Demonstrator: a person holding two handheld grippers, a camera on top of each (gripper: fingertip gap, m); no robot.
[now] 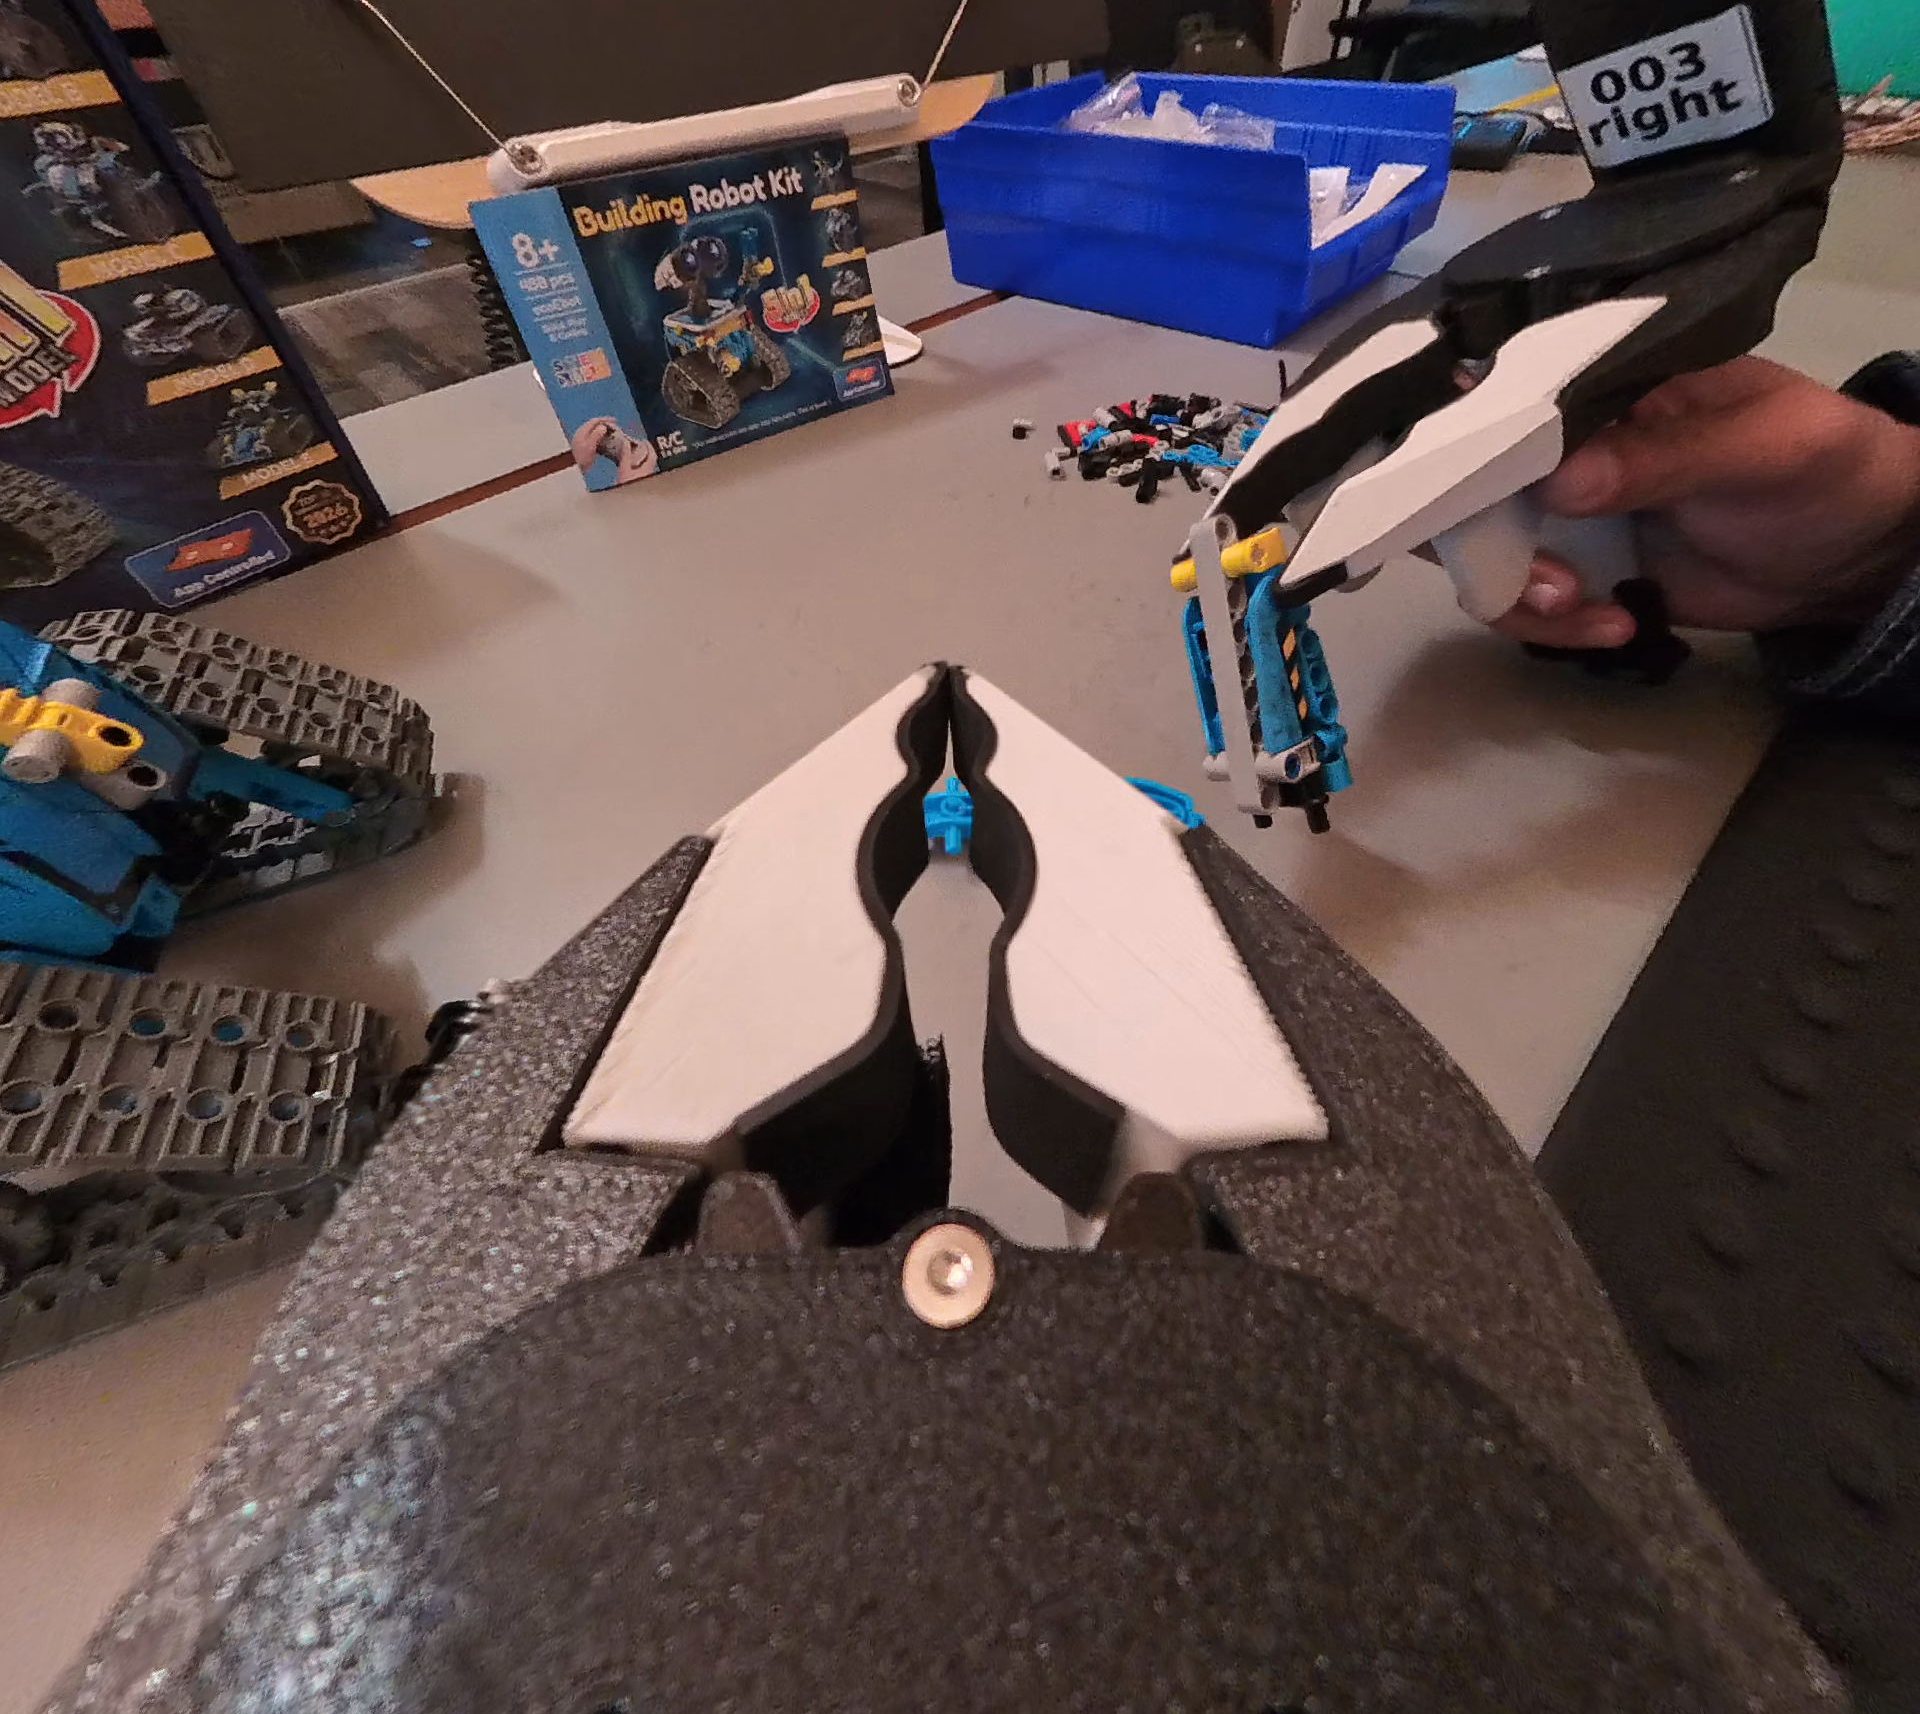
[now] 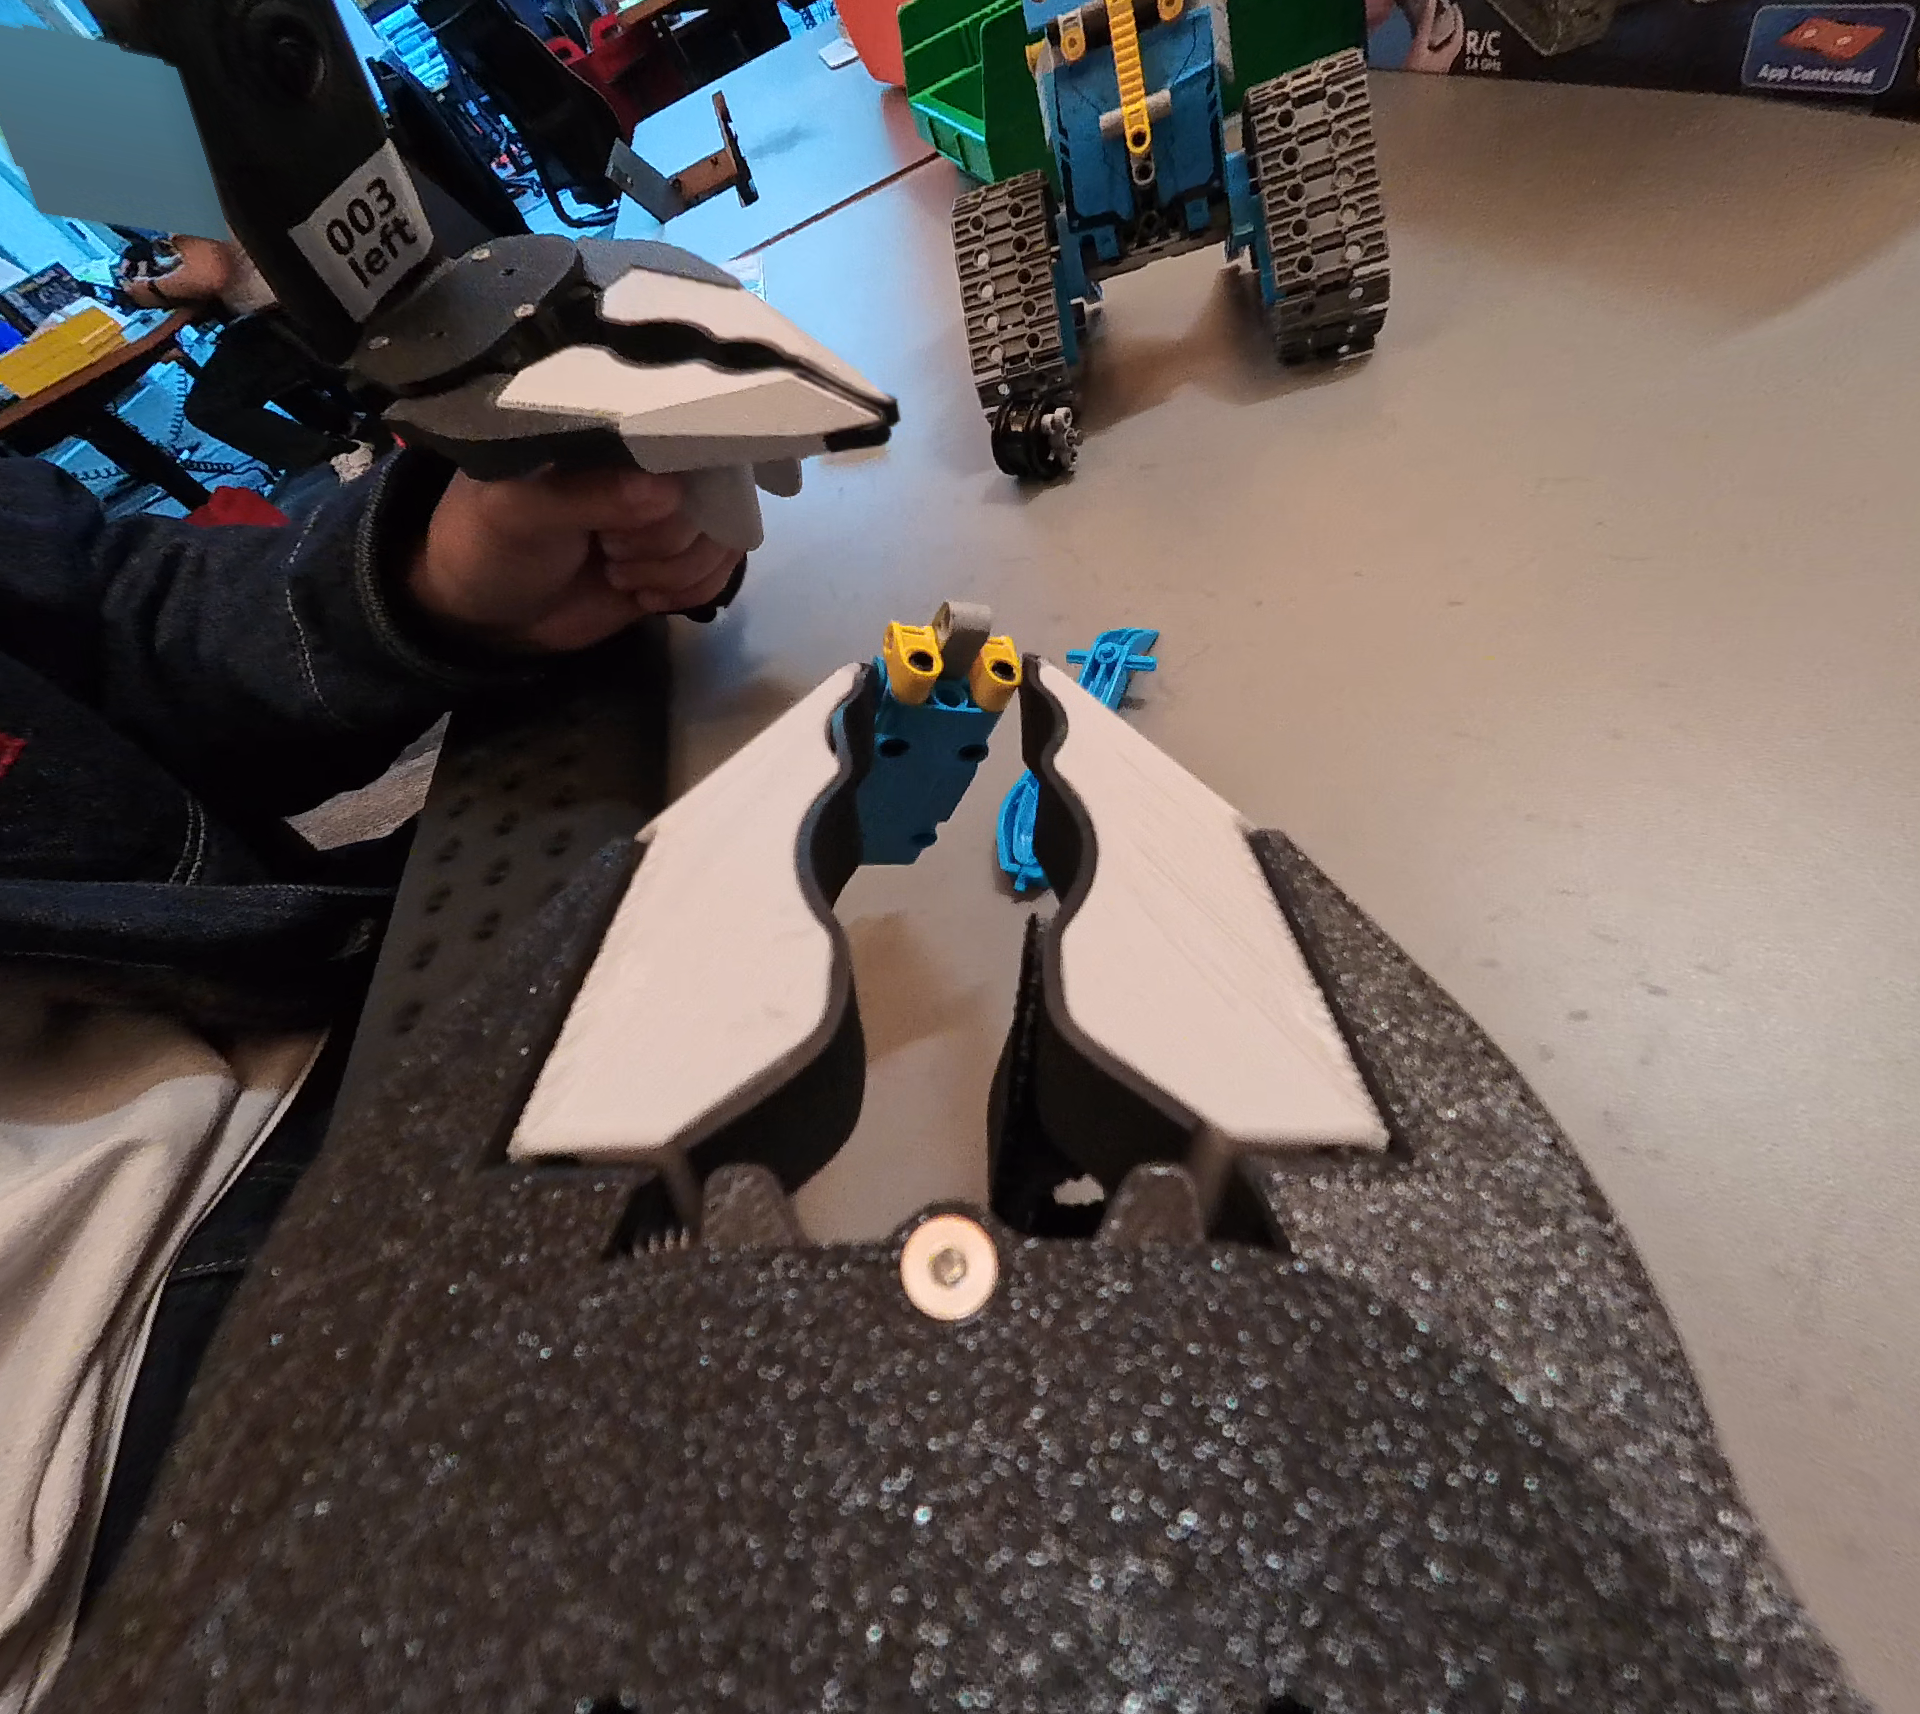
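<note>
Right gripper (image 2: pixel 940 677) had its white fingers pinched on a small blue, grey and yellow brick sub-assembly (image 1: pixel 1262 688), gripped at its yellow-pinned top end, so the piece hung clear of the grey tabletop (image 1: pixel 727 584) with its long axis near vertical, slightly tilted. Left gripper (image 1: pixel 948 672) was fully closed, tips meeting, nothing between them; it hovered low over the table. Seen from the left wrist view, the held sub-assembly sat ahead and to the right of the left tips, near but apart, no contact. A small loose light-blue plastic connector piece (image 1: pixel 951 817) lay flat on the table just under the left fingers, and in the right wrist view a curved blue piece (image 2: pixel 1112 656), possibly the same one, sat just beside the right gripper's right finger; I couldn't tell if it touched. The left gripper looked nearer to that loose piece. The blue tracked brick robot with grey treads (image 2: pixel 1164 137) stood well apart, across the table from the right gripper and at the left gripper's left flank. Behind: pile of small loose bricks (image 1: pixel 1153 443), blue plastic bin (image 1: pixel 1195 230), printed kit box (image 1: pixel 686 314), green bin (image 2: pixel 966 54). A person's hand (image 1: pixel 1714 511) held the right gripper's handle
</note>
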